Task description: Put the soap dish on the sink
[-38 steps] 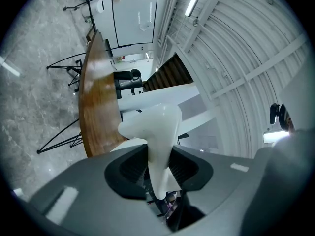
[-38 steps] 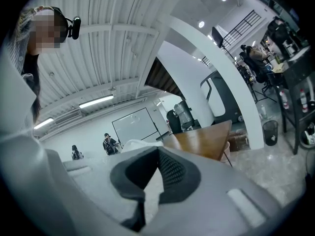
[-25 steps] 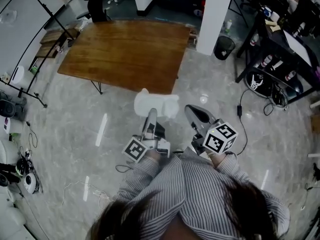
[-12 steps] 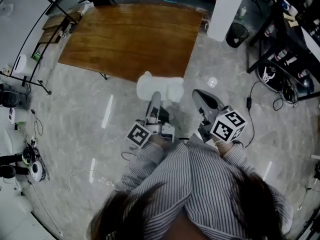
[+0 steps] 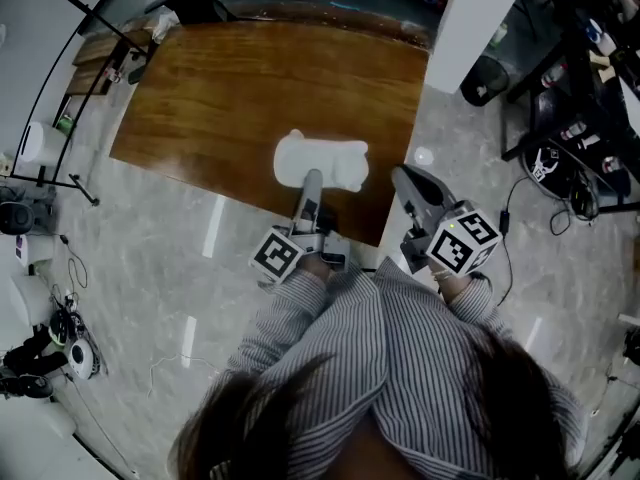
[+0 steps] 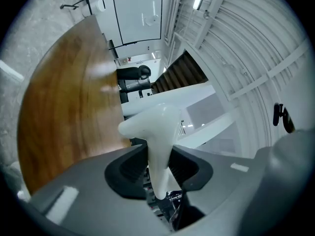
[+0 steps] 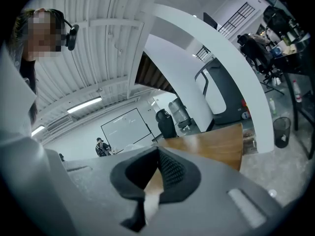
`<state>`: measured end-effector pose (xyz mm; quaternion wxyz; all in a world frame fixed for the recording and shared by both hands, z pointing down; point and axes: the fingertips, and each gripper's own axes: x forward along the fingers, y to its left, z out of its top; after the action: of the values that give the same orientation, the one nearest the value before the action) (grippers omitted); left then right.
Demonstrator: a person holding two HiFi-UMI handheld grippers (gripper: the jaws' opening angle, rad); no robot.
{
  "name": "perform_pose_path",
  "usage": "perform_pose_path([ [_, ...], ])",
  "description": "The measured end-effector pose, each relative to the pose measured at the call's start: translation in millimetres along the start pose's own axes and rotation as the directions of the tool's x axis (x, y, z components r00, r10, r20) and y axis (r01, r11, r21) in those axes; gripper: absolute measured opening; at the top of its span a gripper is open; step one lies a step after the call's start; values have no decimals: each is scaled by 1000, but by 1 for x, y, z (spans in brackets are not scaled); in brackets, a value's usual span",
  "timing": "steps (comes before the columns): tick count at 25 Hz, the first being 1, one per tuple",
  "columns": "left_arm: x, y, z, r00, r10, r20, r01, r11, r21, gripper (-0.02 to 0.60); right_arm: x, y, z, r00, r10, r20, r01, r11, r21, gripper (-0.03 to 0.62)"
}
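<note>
The white soap dish (image 5: pixel 320 161) is held edge-on in my left gripper (image 5: pixel 312 180), which is shut on its near rim. It hangs over the near edge of a brown wooden table (image 5: pixel 240 88). In the left gripper view the soap dish (image 6: pixel 156 132) stands upright between the dark pads (image 6: pixel 129 167) of the left gripper (image 6: pixel 158 168), with the table (image 6: pixel 64 107) at the left. My right gripper (image 5: pixel 408 178) is beside it on the right, shut and holding nothing. In the right gripper view the right gripper (image 7: pixel 156 170) has its pads together, and the table (image 7: pixel 211 141) lies ahead.
A white pillar (image 5: pixel 480 8) and a black bin (image 5: pixel 487 78) stand past the table's right corner. A dark rack with bottles and cables (image 5: pixel 575 128) fills the right side. Stands and gear (image 5: pixel 40 168) line the left, on grey stone floor (image 5: pixel 150 268).
Both grippers have moved forward to the table. The soap dish, earlier over the floor short of the table, is over the table's near edge now. Neither grip has changed.
</note>
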<state>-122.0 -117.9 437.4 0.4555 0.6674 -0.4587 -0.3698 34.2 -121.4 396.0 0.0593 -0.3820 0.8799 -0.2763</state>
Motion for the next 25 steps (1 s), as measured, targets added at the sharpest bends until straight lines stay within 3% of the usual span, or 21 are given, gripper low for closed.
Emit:
perform_pose_path([
  [8, 63, 39, 40, 999, 42, -30, -43, 999, -13, 129, 74, -26, 11, 999, -29, -26, 29, 999, 18, 2],
  [15, 76, 71, 43, 991, 122, -46, -125, 990, -59, 129, 89, -42, 6, 996, -53, -73, 56, 998, 40, 2],
  [20, 84, 84, 39, 985, 164, -45, -168, 980, -105, 129, 97, -51, 6, 995, -28, -97, 32, 998, 47, 2],
  [25, 89, 98, 35, 973, 225, -44, -228, 968, -105, 129, 107, -59, 10, 992, -10, -129, 20, 997, 72, 2],
])
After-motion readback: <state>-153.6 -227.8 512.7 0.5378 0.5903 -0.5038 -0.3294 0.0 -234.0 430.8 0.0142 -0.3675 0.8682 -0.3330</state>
